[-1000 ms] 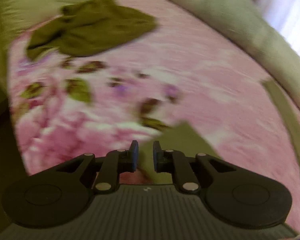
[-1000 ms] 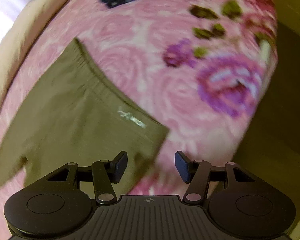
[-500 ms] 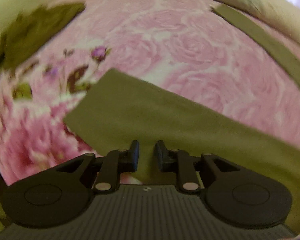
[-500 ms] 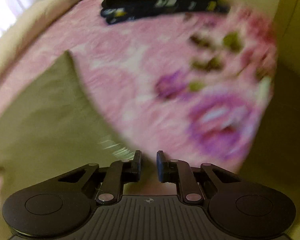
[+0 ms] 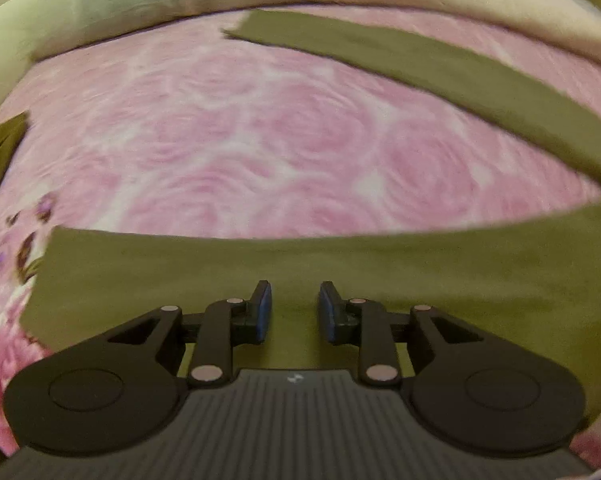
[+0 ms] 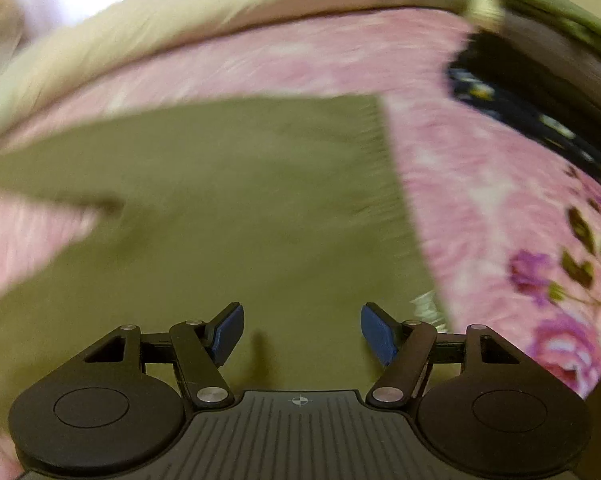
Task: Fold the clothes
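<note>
- Olive-green cloth trousers (image 5: 340, 264) lie flat on the pink rose-print bed (image 5: 260, 140)
- Left tool (image 5: 293, 312) above them, narrowly parted, apparently holding nothing
- Right tool (image 6: 302, 332) spread wide above the blurred waistband end

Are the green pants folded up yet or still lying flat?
Lying flat. The green pants are spread on the pink bedspread, both legs apart, no layer doubled over.

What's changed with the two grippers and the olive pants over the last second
The right gripper closed half a second ago and has now opened again above the olive pants, apparently letting the cloth go. The left gripper widened slightly and now hangs over one pant leg, which lies spread out flat. The pants remain on the pink floral bedspread, and the dark folded stack stays in place.
</note>
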Action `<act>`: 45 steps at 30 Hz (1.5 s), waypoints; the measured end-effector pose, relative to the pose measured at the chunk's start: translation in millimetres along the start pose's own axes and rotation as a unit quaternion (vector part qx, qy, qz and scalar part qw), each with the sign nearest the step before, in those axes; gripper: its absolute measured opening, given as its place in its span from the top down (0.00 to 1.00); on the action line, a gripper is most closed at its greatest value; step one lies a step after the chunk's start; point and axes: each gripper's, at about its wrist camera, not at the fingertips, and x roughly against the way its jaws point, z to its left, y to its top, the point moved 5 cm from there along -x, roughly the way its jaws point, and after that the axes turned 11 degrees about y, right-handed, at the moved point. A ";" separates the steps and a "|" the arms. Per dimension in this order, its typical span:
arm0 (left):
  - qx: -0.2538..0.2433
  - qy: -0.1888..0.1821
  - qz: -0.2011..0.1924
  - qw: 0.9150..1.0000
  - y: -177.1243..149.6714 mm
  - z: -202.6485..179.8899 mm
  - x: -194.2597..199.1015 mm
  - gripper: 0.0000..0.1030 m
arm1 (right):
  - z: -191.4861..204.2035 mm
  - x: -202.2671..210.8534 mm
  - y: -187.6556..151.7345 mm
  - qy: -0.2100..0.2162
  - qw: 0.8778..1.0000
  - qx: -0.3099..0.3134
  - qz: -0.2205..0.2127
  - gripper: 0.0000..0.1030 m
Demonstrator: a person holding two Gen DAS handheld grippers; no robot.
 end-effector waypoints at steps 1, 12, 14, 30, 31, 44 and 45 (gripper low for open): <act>-0.010 0.001 0.003 1.000 -4.3 -2.0 -4.0 0.76 | 5.4 -6.7 -10.1 -0.004 1.000 0.016 0.012 0.34; 0.042 -0.001 0.061 0.997 -68.1 129.1 4.8 0.69 | 5.3 46.1 -89.9 -0.043 0.983 -0.173 0.041 0.32; 0.041 0.003 0.070 0.997 -70.8 153.2 21.8 0.72 | 16.0 71.9 -95.1 -0.048 0.968 -0.241 0.048 0.32; 0.098 -0.034 -0.024 0.994 7.3 268.9 161.1 0.69 | -5.1 276.3 62.3 0.179 0.850 -0.484 -0.109 0.32; 0.102 -0.034 -0.022 0.994 9.0 273.9 165.6 0.69 | -11.0 289.4 75.2 0.197 0.840 -0.491 -0.121 0.32; 0.093 0.027 0.001 0.995 17.2 333.4 206.5 0.66 | -142.8 378.0 58.3 -0.114 0.937 -0.288 -0.161 0.32; 0.089 0.035 0.000 0.995 18.7 336.5 210.7 0.65 | -141.3 372.5 47.7 -0.145 0.944 -0.261 -0.140 0.32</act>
